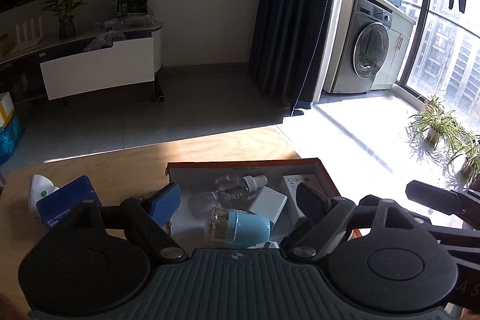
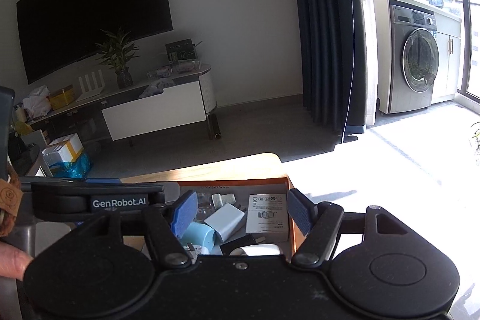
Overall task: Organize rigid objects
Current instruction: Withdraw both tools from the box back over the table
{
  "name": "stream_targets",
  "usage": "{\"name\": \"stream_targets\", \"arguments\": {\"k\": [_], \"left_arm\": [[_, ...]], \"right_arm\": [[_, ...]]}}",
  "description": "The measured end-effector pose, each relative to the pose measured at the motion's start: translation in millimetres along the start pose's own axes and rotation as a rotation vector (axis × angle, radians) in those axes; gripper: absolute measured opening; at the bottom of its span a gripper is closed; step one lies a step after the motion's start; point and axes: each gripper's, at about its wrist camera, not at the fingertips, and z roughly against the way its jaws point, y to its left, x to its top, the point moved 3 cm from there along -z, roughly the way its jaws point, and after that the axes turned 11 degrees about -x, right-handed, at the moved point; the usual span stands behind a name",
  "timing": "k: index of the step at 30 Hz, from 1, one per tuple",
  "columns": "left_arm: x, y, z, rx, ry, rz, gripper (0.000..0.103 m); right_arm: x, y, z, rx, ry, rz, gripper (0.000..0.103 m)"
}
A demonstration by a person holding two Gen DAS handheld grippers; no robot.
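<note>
Above the orange box (image 1: 325, 179), my left tongs (image 1: 240, 201) and right tongs (image 2: 243, 210) gape empty; lowering carelessly could knock the blue cylinder (image 1: 240, 225) against the clear bottle (image 1: 237, 185).

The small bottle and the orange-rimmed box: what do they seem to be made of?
The small bottle looks like clear glossy plastic or glass, since the box floor shows through it; its ribbed cap looks like white plastic. The orange-rimmed box seems to be matte cardboard, with thin folded walls.
</note>
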Motion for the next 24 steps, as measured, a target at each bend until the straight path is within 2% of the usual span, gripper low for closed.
{"name": "stream_targets", "arguments": {"k": [24], "left_arm": [[-19.5,80.6,62.0,0.134,-0.05,0.147,0.089]], "right_arm": [[-10.4,110.4,4.7,0.14,0.02,0.151,0.082]]}}
